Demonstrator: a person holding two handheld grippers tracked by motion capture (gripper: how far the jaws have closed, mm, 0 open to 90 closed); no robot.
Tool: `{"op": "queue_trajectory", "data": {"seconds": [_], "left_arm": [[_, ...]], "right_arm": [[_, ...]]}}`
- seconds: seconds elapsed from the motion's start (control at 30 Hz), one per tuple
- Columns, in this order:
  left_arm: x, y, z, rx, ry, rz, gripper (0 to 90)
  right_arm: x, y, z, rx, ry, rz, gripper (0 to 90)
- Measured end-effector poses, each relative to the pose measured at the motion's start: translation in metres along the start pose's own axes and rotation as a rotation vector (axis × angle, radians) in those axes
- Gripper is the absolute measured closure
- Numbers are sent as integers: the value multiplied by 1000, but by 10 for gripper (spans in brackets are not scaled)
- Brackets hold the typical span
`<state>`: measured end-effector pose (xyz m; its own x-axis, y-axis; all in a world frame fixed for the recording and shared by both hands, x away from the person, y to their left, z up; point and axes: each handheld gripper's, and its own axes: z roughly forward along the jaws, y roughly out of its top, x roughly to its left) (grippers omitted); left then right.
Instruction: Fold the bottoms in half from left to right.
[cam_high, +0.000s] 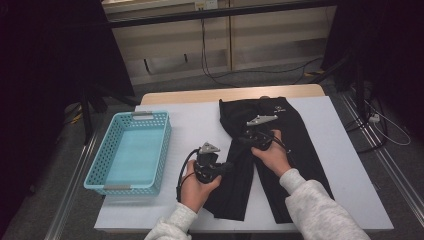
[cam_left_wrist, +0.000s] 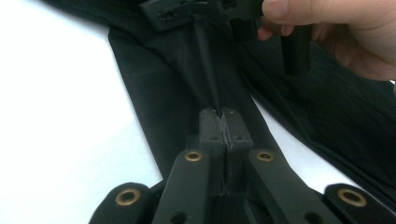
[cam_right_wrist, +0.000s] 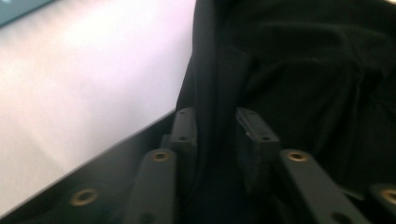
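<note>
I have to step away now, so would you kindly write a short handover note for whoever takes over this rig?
Left gripper: shut, with a fold of the black trousers pinched at its tips, on the inner edge of the left leg.
Right gripper: jaws apart, a fold of the trousers between them, not clearly pressed.
Things: trousers lie flat on the white table, legs toward the person; the blue basket stands to the left with nothing in it.
Done: trousers spread out, left grip taken.
Left: probably close the right grip, fold, then put them in the basket.
</note>
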<state>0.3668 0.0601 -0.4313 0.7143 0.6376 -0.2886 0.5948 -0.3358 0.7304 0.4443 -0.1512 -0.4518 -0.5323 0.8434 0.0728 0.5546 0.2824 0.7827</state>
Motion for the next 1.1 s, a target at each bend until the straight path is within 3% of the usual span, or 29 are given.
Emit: {"op": "queue_trajectory", "data": {"seconds": [0.1,0.3,0.5,0.57,0.6,0.67,1.1], "left_arm": [[0,-1,2,8,-5,-1,891],[-1,-2,1,7,-6,6,891],[0,0,-2,-2,-8,4,891],[0,0,-3,-10,-7,1,891],[0,1,-3,-13,-7,4,891],[0,2,-5,-17,-9,4,891],[-1,14,-8,-52,-58,-24,891]], "right_arm": [[4,6,5,-8,-34,-39,580],[12,22,22,-22,-46,-66,579],[17,29,33,-5,-26,-90,757],[16,32,33,-23,4,-71,795],[16,33,33,-20,1,-74,856],[15,35,33,-15,14,-83,892],[-3,45,7,-53,44,-9,898]]}}
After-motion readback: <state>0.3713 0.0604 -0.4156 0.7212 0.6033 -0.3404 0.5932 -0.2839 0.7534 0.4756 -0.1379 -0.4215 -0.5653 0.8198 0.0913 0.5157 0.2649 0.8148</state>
